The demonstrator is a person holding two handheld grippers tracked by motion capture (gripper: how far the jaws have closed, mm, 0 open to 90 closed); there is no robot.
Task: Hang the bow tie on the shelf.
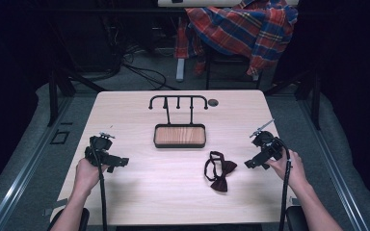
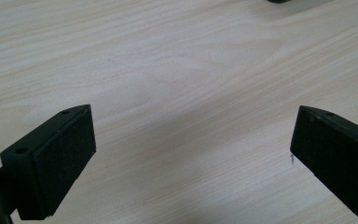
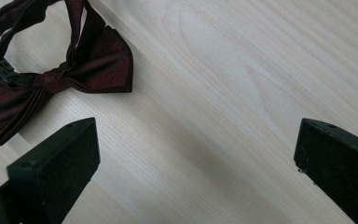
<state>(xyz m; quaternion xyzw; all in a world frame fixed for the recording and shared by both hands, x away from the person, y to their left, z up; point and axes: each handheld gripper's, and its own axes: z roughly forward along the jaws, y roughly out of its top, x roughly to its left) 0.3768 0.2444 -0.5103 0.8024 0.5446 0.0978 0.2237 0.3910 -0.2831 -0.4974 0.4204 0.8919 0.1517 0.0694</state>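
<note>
Dark red satin bow tie (image 3: 51,79), flat

Light wood table (image 1: 139,192), grain running across. Small round hole (image 1: 213,102) near far edge, right of centre. Beyond table, plaid shirt (image 1: 243,29), red, blue and orange, draped over dark chair (image 1: 231,65). Black cables (image 1: 139,67) tangled on grey floor (image 1: 29,144) far left. White leg (image 1: 180,67) beside shirt. Metal rails (image 1: 17,185) along floor both sides. Dark surroundings left and right.
</note>
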